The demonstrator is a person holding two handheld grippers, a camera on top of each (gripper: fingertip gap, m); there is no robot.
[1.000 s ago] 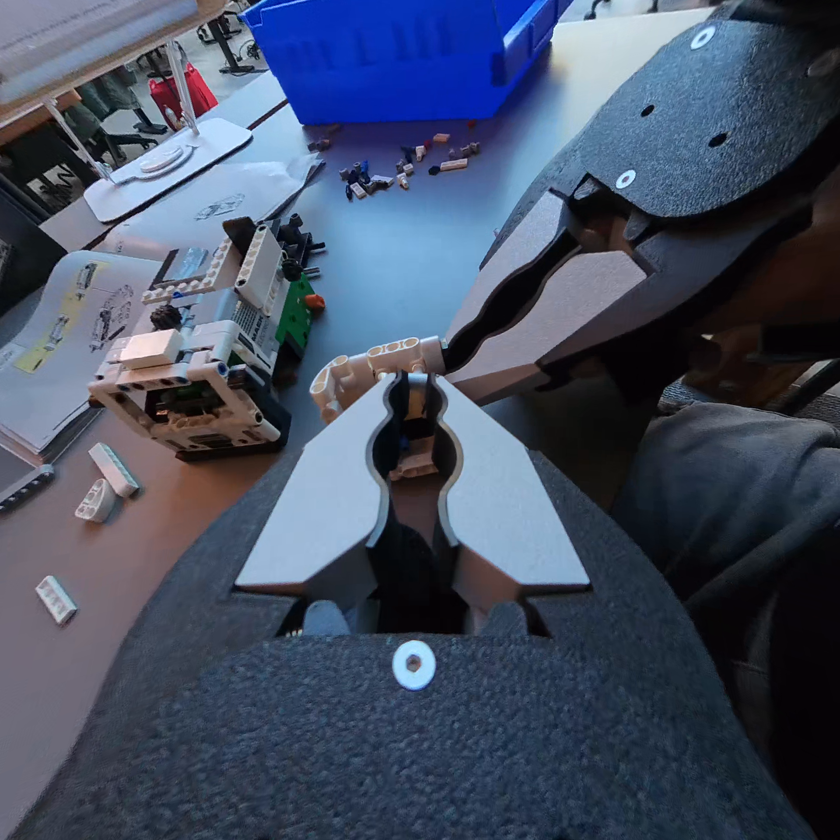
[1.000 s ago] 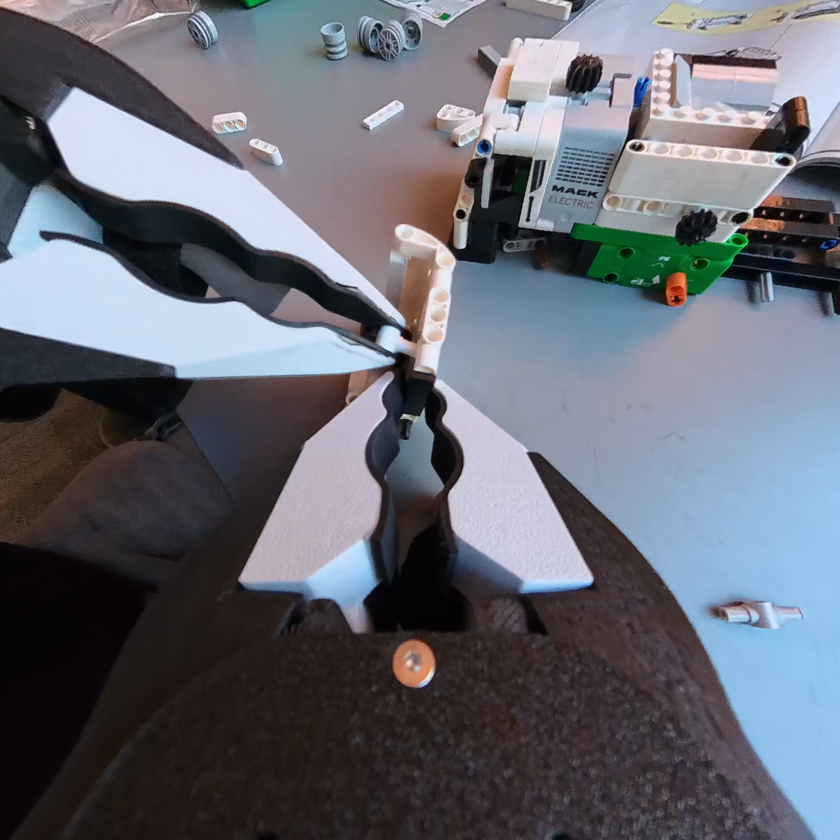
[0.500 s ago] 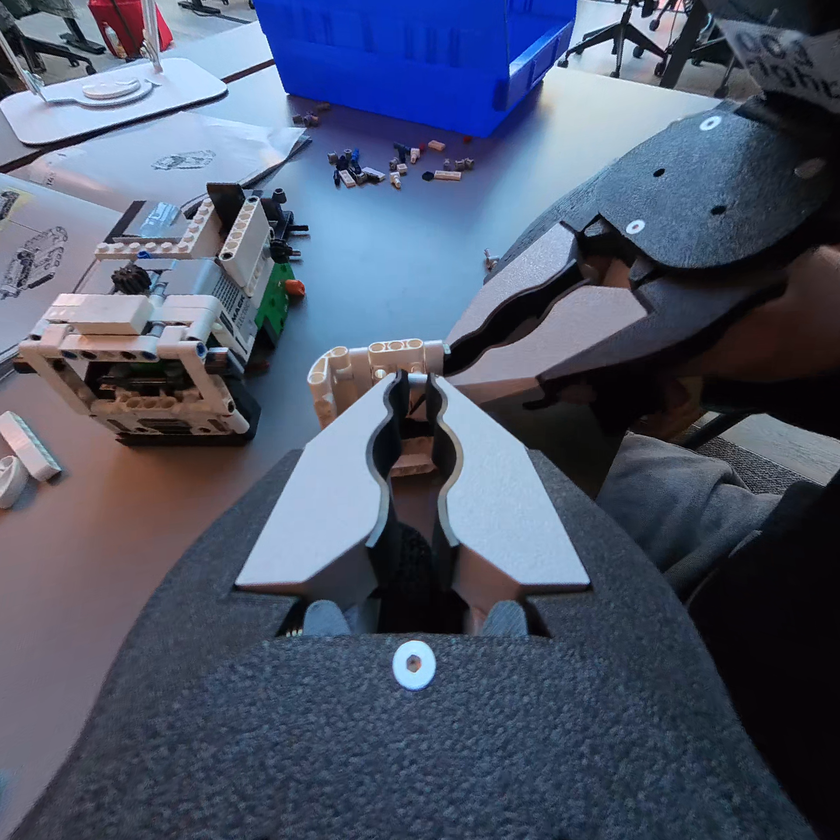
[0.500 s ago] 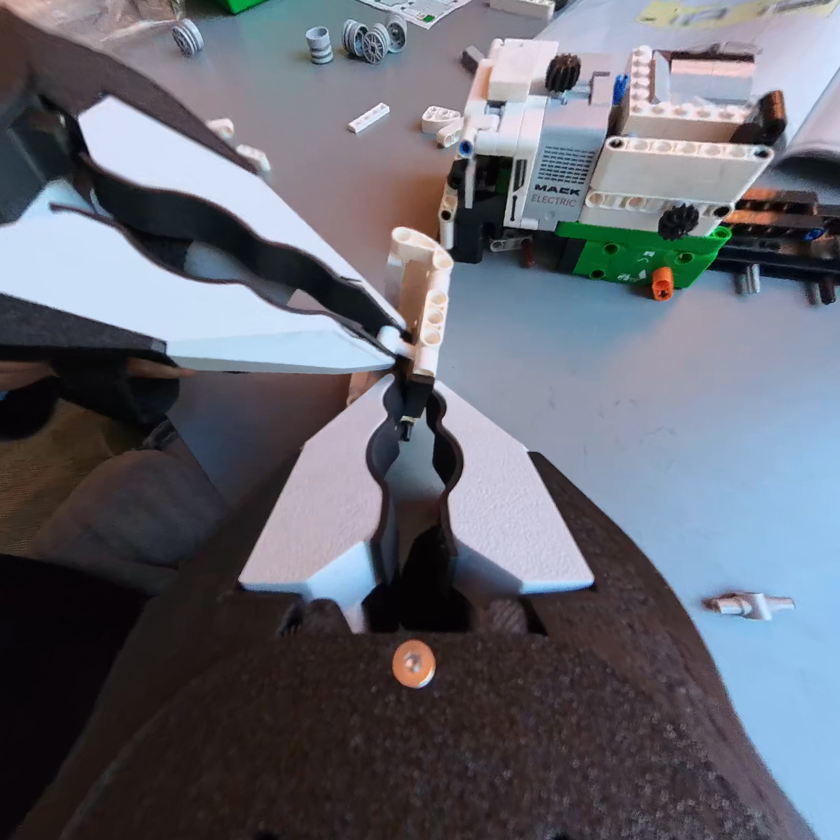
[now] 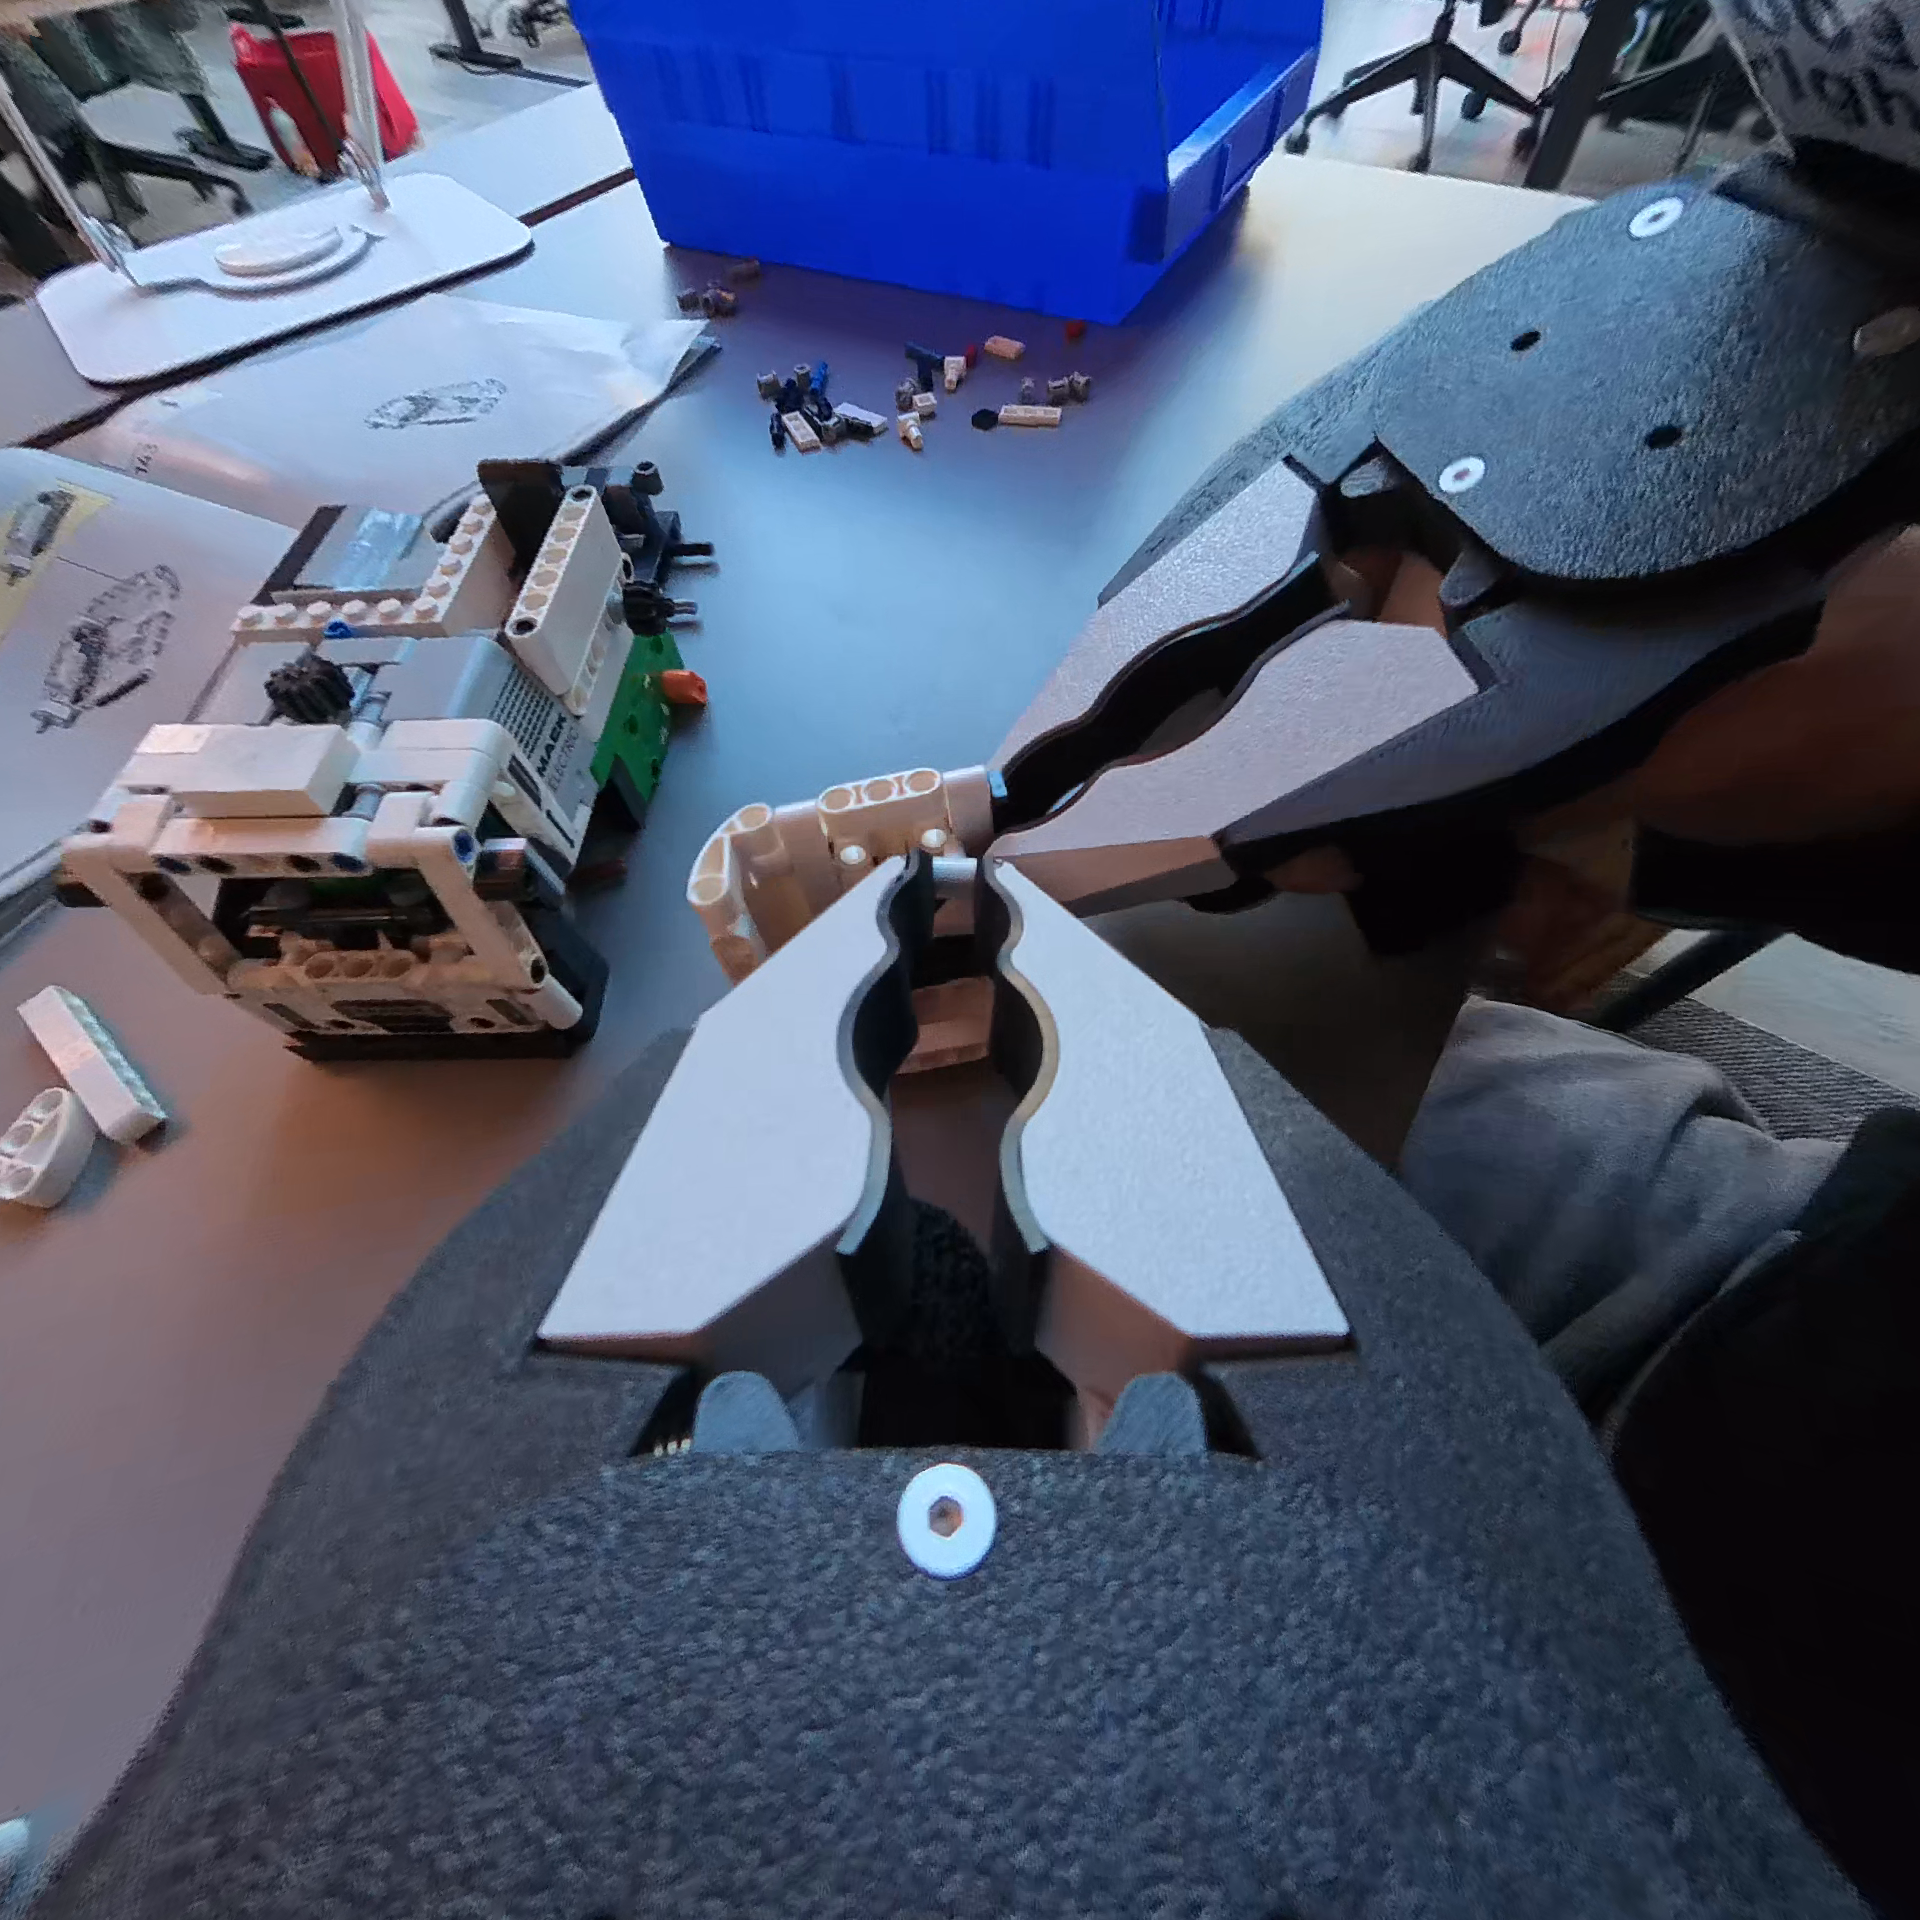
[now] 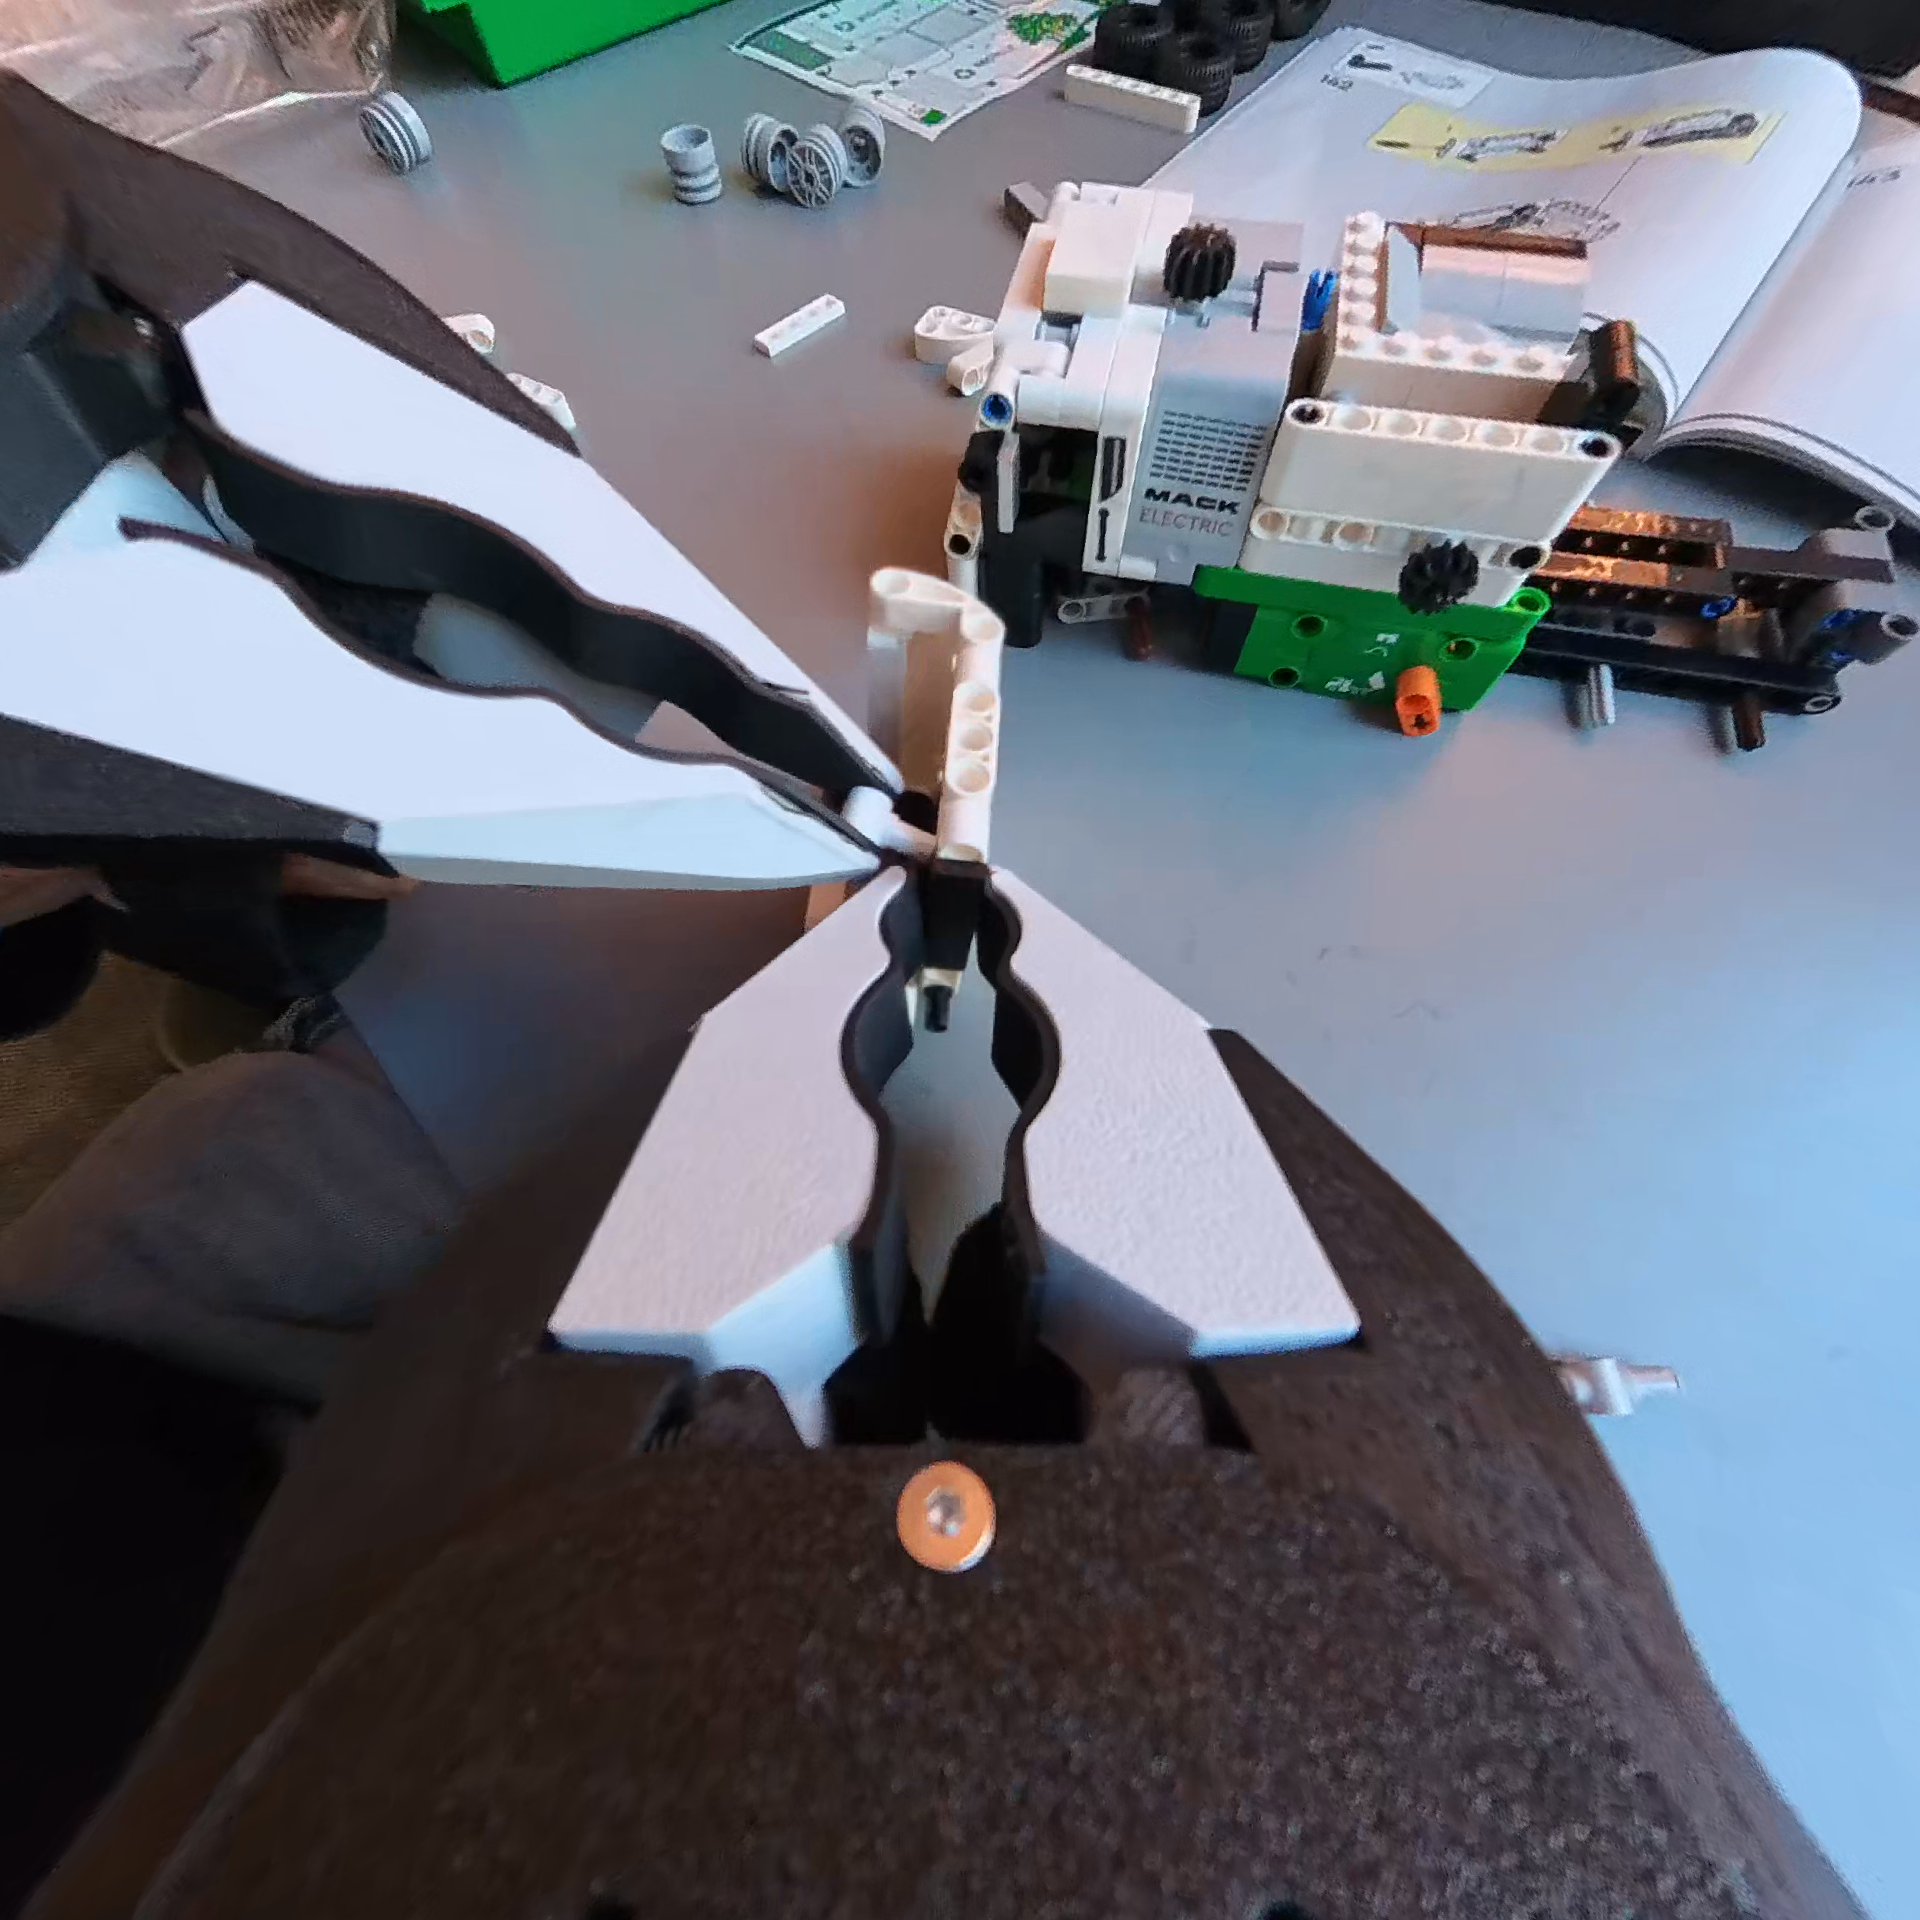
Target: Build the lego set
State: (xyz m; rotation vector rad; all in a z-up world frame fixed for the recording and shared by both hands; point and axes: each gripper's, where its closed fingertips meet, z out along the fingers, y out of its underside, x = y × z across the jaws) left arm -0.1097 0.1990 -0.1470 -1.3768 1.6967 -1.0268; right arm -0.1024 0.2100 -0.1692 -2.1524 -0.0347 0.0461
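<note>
A white beam piece [image 6: 961, 727] with a black end is held upright in the air by my right gripper [image 6: 945, 883], which is shut on the black end. My left gripper [image 5: 943, 868] is shut on a small pale pin [image 5: 951, 875] and presses it against the side of the beam piece [image 5: 831, 842]. The two grippers meet tip to tip. In the left wrist view the right gripper [image 5: 997, 795] comes in from the right; in the right wrist view the left gripper [image 6: 878, 831] comes in from the left. The white, grey and green truck model [image 5: 364, 779] [image 6: 1299, 488] stands on the table beyond.
A blue bin [image 5: 935, 135] stands at the back with several small loose parts [image 5: 914, 395] before it. Loose white beams [image 5: 88, 1060] lie left of the truck. An open instruction booklet [image 6: 1558, 156], grey wheel hubs [image 6: 800, 156], black tyres [image 6: 1195, 42] and a white pin [image 6: 1616, 1382] lie on the table. My two grippers' fingertips are within a few centimetres of each other.
Both grippers keep their hold and stay tip to tip. The left wrist view has tilted up and the truck has shifted in it; the held beam piece has barely moved.
</note>
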